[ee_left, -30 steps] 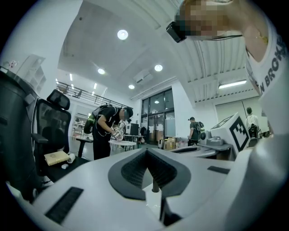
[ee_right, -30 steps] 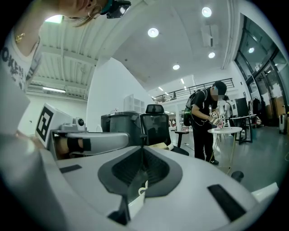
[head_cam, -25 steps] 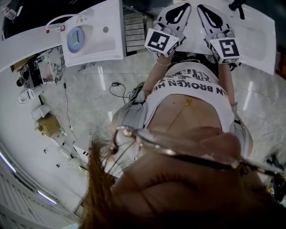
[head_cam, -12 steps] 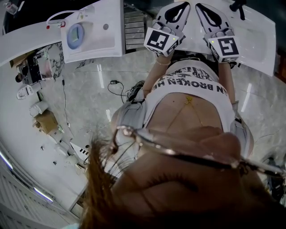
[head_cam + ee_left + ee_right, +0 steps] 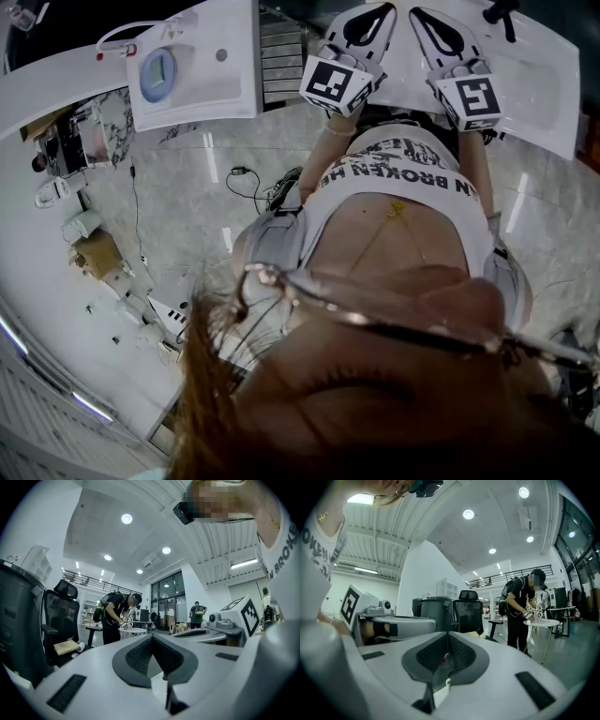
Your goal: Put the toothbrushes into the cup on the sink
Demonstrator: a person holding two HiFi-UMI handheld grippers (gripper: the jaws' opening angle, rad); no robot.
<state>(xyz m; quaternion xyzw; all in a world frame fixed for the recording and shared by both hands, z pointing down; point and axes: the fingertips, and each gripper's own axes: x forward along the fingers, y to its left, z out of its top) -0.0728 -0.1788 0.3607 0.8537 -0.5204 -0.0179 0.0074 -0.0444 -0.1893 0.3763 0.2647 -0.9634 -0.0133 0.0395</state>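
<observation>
Comparing with a second ago, nothing is moved: the fingers of left gripper (image 5: 367, 21) and right gripper (image 5: 433, 28) are kept clenched, empty, over the sink (image 5: 548, 75); the task is judged unstarted.

The white sink (image 5: 553, 84) lies flat at the upper right.

The left gripper (image 5: 380, 13) is just beside the right gripper (image 5: 424, 17), both above the sink (image 5: 544, 66); a second sink (image 5: 202, 80) stands further left.
</observation>
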